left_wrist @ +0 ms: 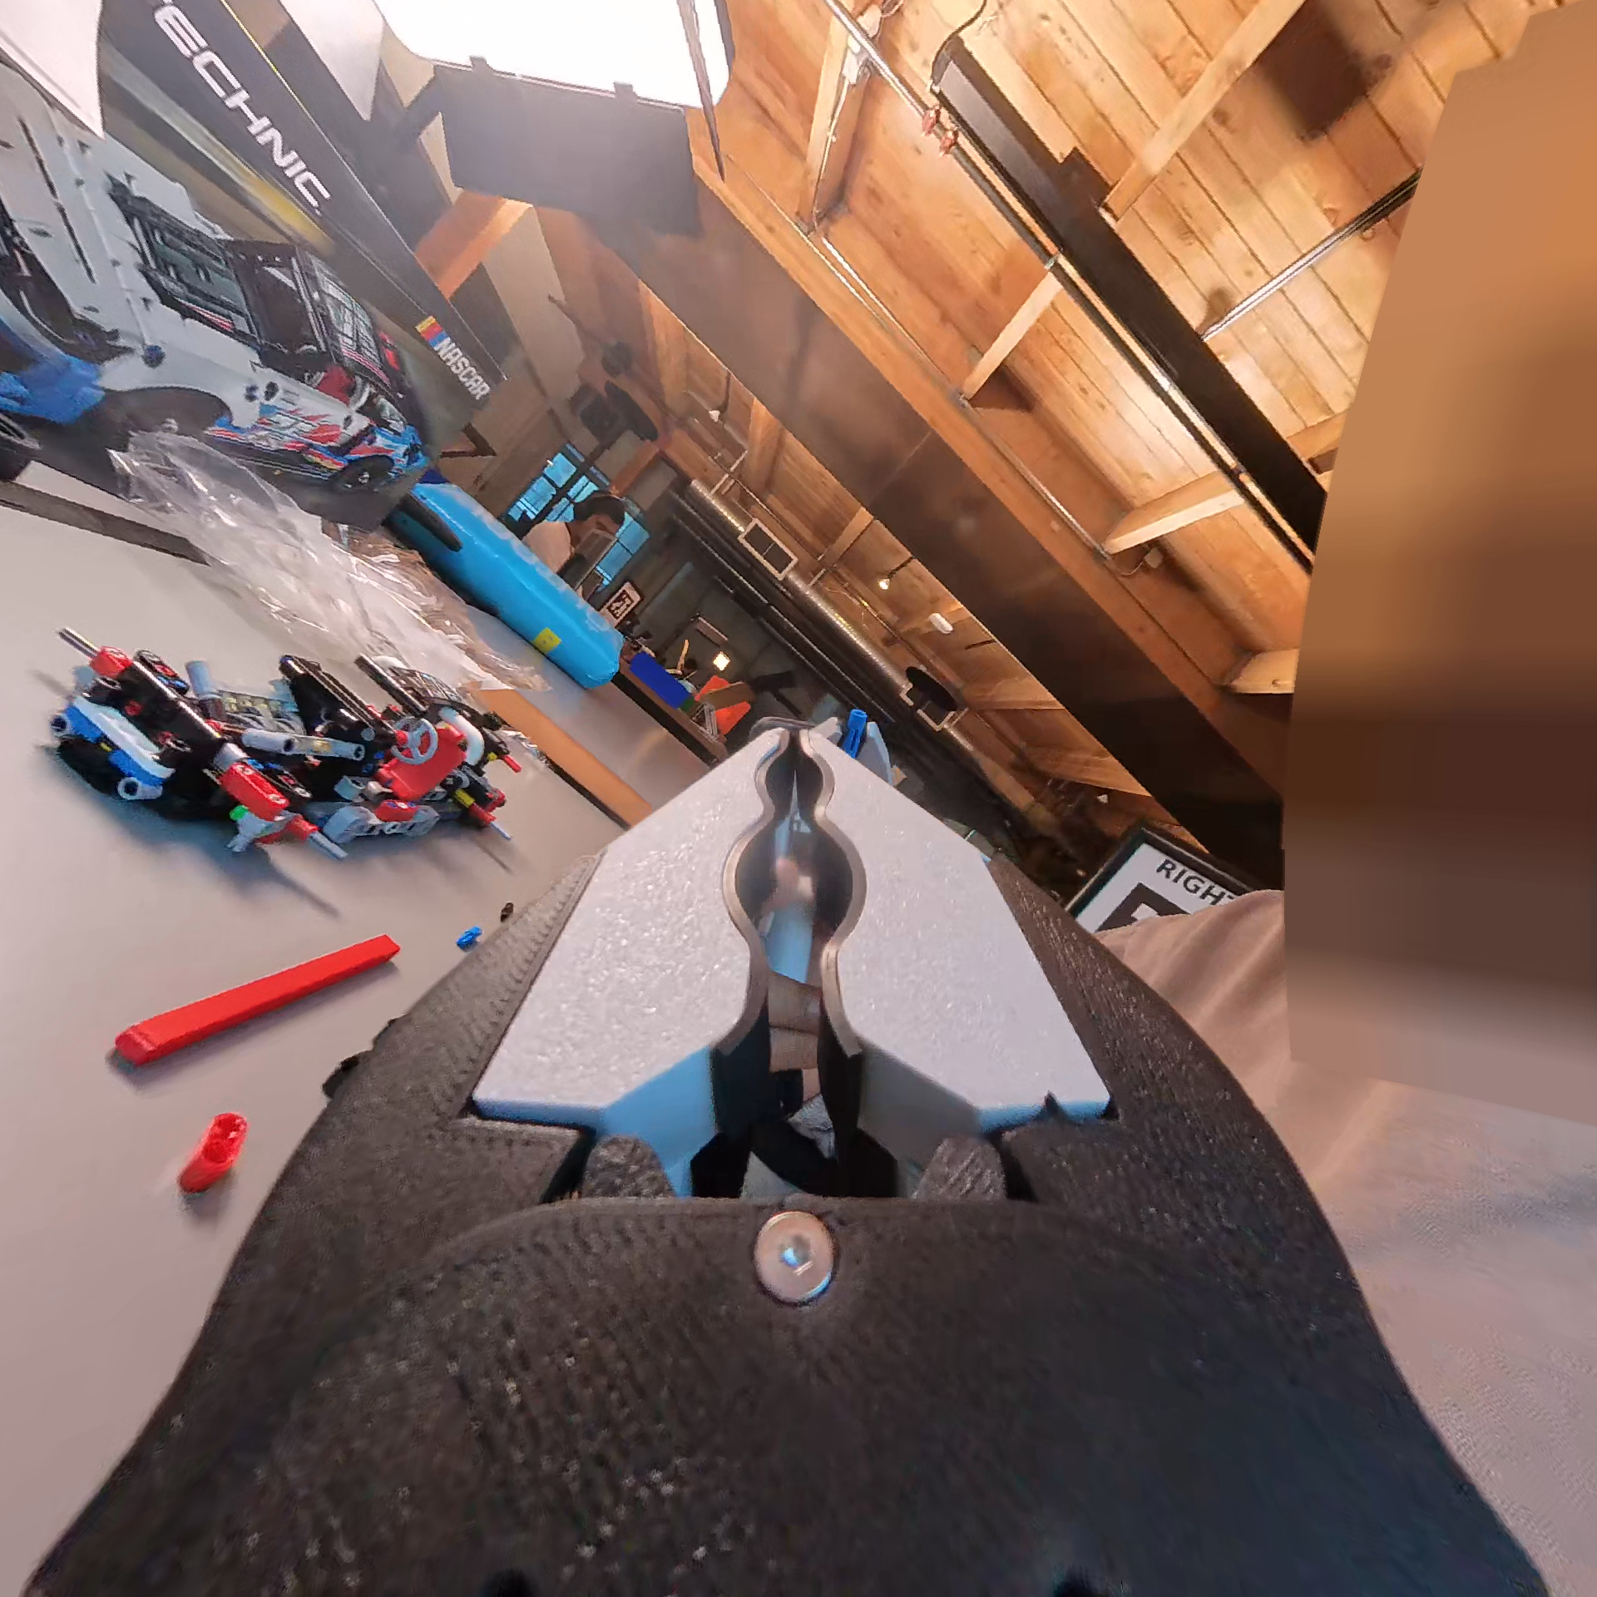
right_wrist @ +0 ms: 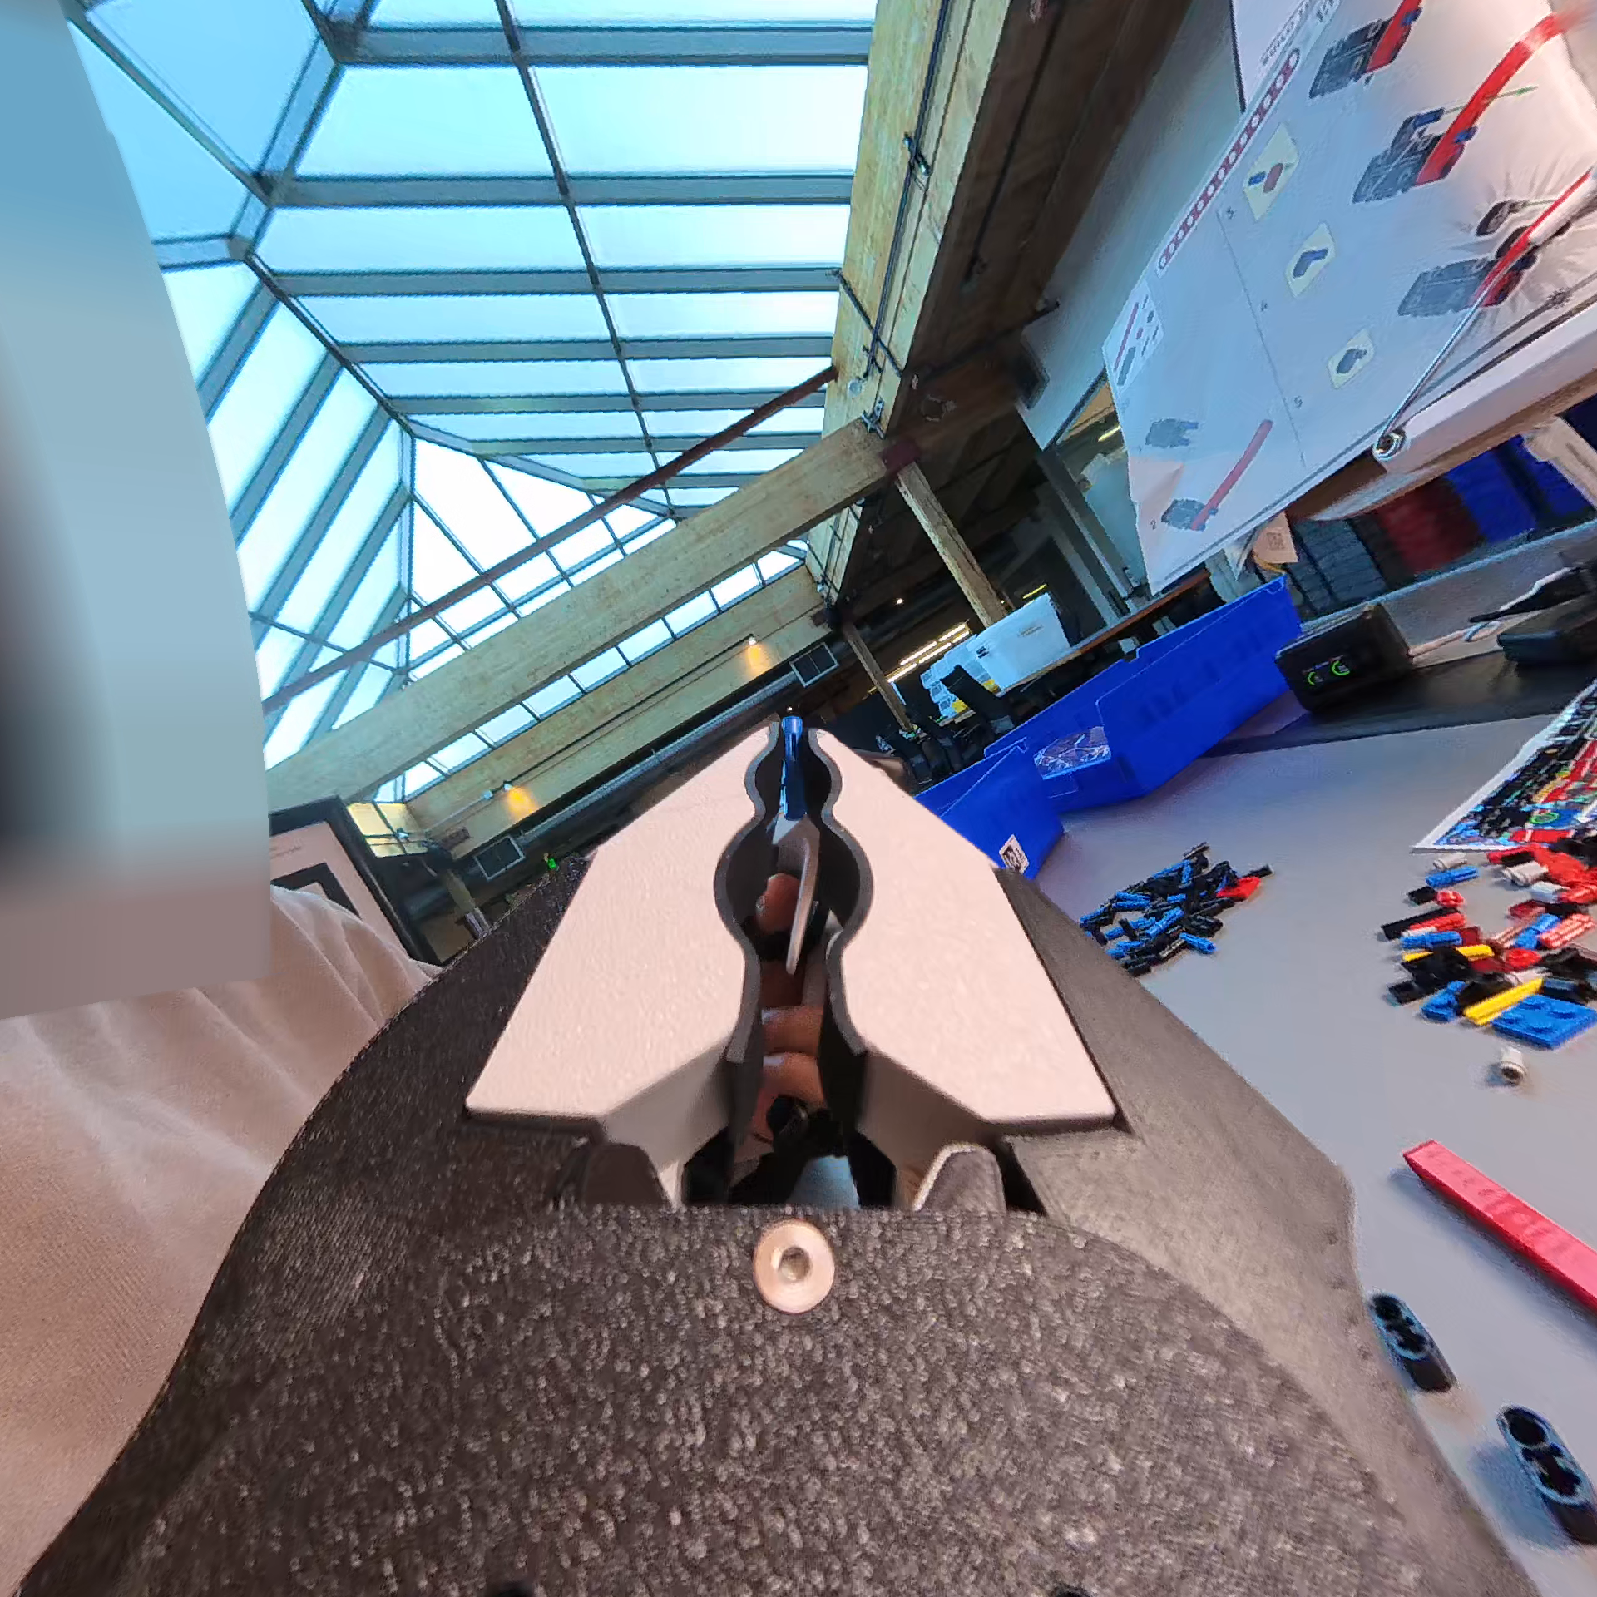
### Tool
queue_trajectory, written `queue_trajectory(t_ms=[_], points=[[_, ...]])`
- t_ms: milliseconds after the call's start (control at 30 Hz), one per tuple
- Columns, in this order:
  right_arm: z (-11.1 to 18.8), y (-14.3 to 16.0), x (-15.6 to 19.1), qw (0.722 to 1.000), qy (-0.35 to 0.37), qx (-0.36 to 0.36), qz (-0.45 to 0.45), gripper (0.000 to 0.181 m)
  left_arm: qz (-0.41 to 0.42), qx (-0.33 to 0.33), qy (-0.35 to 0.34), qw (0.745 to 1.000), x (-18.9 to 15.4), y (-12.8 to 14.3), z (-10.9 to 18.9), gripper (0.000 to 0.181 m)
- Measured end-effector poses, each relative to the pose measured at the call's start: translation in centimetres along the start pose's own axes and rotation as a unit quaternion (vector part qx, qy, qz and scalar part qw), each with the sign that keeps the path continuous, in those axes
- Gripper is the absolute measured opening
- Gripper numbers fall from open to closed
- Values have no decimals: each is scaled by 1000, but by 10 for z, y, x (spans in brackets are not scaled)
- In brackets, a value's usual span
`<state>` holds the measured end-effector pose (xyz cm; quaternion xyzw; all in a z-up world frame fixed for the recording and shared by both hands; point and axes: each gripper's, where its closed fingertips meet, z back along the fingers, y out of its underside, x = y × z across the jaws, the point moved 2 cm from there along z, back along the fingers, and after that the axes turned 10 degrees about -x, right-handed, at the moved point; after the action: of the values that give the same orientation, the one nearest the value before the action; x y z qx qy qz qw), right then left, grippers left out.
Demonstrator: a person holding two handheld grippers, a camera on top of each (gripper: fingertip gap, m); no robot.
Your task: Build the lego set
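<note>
Right gripper (right_wrist: 791, 760) is clamped on a small blue pin (right_wrist: 792, 769) and raised off the table, left gripper (left_wrist: 795, 752) is closed and seemingly empty, and the part-built car (left_wrist: 276, 752) lies at left-centre of the left view, nearer the left gripper, long axis running left-right.

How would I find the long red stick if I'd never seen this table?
Start at the half-built car on the grey table. Come toward the left gripper; the red beam lies flat between them. It is long and thin, unlike the stubby red piece just below it.
</note>
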<state>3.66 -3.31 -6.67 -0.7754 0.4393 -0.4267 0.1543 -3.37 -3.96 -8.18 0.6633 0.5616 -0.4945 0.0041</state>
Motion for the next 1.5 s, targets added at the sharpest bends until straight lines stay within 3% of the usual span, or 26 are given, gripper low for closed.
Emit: queue_trajectory(t_ms=[100,267,367,433,533,667,733,933,1100,1233,1400,1500], points=[[1,1,-3,1000,4,6,0,1,-24,12,-9,1000,3,-3,1,0],[2,6,-8,999,13,40,4,1,-119,87,-39,988,13,3,5,0],[3,10,-11,998,17,52,-7,1,-150,145,-36,977,14,18,7,21],[2,11,-10,999,14,49,-14,1,-137,160,-23,977,10,30,4,26],[0,17,-15,998,32,50,-25,1,-195,166,-42,966,9,42,-4,28],[-3,31,-18,997,49,60,-18,2,-304,151,-75,938,4,39,-13,25],[-3,31,-19,997,54,56,-17,2,-344,152,-88,922,5,36,-11,14],[2,26,-26,995,70,67,-6,1,-400,183,-95,893,7,31,-4,3],[9,36,-26,980,51,179,65,1,-448,267,-67,850,11,36,9,2],[23,55,-22,937,-3,310,159,13,-474,339,-32,812,12,49,21,2],[33,66,-21,907,-28,355,225,5,-479,389,-9,787,14,66,30,2],[36,70,-21,898,-34,368,238,2,-476,394,-4,786,14,69,31,3]])
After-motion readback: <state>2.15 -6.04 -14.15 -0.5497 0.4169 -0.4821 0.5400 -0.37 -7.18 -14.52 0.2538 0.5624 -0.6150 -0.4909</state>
